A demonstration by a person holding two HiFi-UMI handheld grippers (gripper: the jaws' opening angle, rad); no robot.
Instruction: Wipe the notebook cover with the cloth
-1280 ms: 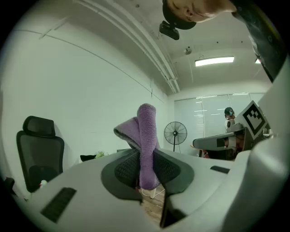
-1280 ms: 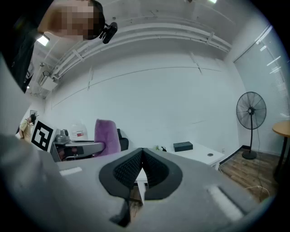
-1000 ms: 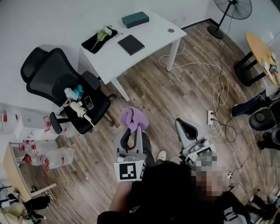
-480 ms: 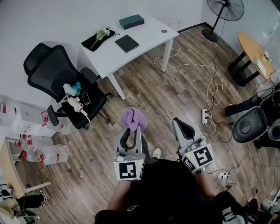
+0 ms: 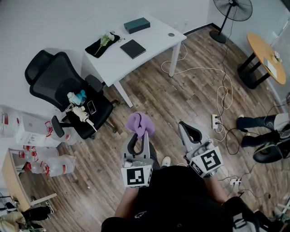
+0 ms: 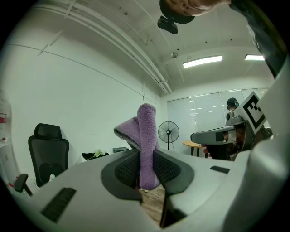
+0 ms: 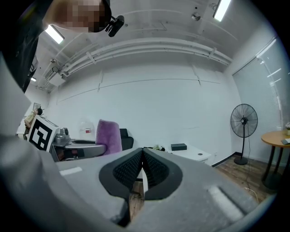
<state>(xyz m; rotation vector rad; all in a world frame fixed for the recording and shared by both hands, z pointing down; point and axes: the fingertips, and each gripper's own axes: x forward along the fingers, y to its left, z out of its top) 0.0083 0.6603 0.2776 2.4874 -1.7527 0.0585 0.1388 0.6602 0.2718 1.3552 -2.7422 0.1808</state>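
My left gripper (image 5: 138, 137) is shut on a purple cloth (image 5: 140, 123), which stands up between its pads (image 6: 128, 168) as a folded tuft (image 6: 144, 136). My right gripper (image 5: 188, 131) is shut with nothing between its fingers (image 7: 131, 170). Both are held over the wooden floor, well short of the white desk (image 5: 149, 47). The dark notebook (image 5: 132, 48) lies flat on that desk, with a teal box (image 5: 137, 25) behind it and a black cloth with flowers (image 5: 102, 44) to its left. From the right gripper view the cloth (image 7: 108, 137) shows at the left.
A black office chair (image 5: 68, 95) with small items on its seat stands left of the desk. Cables and a power strip (image 5: 216, 121) trail across the floor at right. A standing fan (image 5: 232, 11) and a round wooden table (image 5: 265, 56) are at the far right. Water jugs (image 5: 27, 129) sit at left.
The view has shifted slightly as the person moves; the desk sits a little differently in frame. Both grippers keep their pose, the left still holding the cloth.
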